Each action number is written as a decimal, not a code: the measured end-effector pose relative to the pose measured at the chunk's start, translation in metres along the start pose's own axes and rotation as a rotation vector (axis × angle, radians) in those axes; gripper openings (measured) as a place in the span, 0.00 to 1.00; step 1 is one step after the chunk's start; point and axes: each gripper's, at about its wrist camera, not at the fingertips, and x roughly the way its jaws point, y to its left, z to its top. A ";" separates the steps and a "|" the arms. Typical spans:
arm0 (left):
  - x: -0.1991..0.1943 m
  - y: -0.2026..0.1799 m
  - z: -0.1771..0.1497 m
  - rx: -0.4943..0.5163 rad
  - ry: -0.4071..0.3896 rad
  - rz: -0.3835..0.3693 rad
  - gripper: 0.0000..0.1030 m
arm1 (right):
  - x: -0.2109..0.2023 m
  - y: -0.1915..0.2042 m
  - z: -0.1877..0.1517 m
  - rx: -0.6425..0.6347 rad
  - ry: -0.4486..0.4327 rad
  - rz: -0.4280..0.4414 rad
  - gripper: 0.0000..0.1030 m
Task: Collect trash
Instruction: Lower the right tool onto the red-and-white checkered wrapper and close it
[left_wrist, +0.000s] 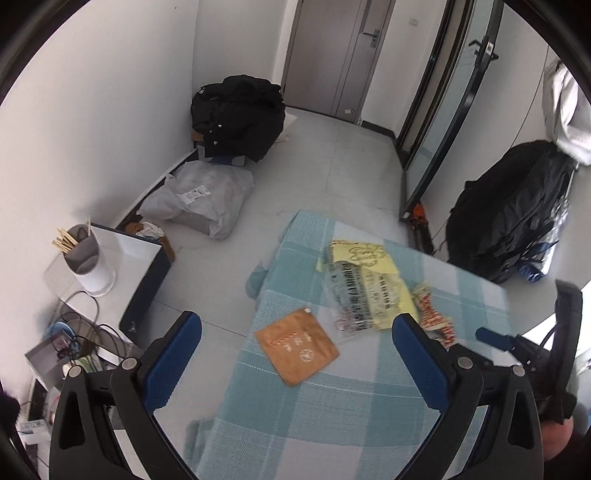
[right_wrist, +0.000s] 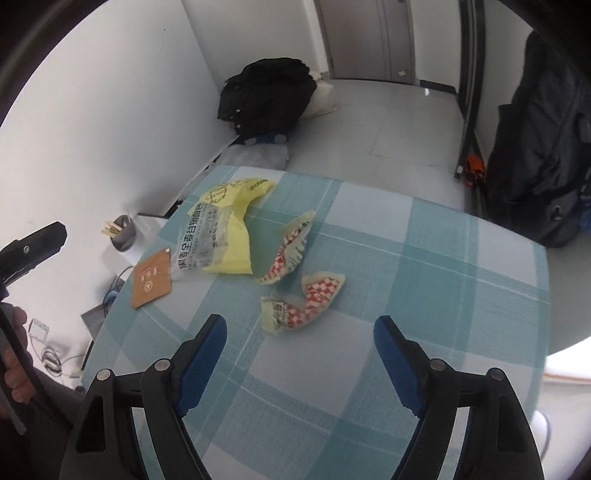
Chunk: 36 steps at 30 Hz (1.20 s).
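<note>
Wrappers lie on a table with a blue-checked cloth (left_wrist: 332, 406) (right_wrist: 424, 258). A brown sachet (left_wrist: 297, 346) (right_wrist: 151, 282) lies nearest the left gripper (left_wrist: 297, 325), which hovers above it, open and empty. Beside the sachet is a yellow and clear bread bag (left_wrist: 364, 284) (right_wrist: 225, 236). Two red-checked wrappers lie further right: one (right_wrist: 290, 253) beside the bag, partly seen as the checked wrapper (left_wrist: 434, 314), the other (right_wrist: 304, 302) just ahead of the right gripper (right_wrist: 300, 332). That gripper is open with nothing between its blue pads.
Left of the table stands a low white stand (left_wrist: 122, 258) with a cup of chopsticks (left_wrist: 86, 258) and cables below. Black jackets (left_wrist: 236, 114) and a grey parcel (left_wrist: 199, 201) lie on the floor by the wall. A black backpack (left_wrist: 513, 214) stands at the right.
</note>
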 end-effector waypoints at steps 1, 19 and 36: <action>0.004 0.000 -0.001 0.009 0.010 0.021 0.98 | 0.006 0.001 0.002 -0.008 0.007 -0.012 0.78; 0.025 0.019 0.002 -0.051 0.088 0.040 0.98 | 0.025 -0.003 0.000 -0.045 0.063 0.013 0.40; 0.020 0.013 0.002 -0.079 0.078 0.041 0.98 | -0.001 -0.019 -0.027 -0.024 0.102 0.045 0.14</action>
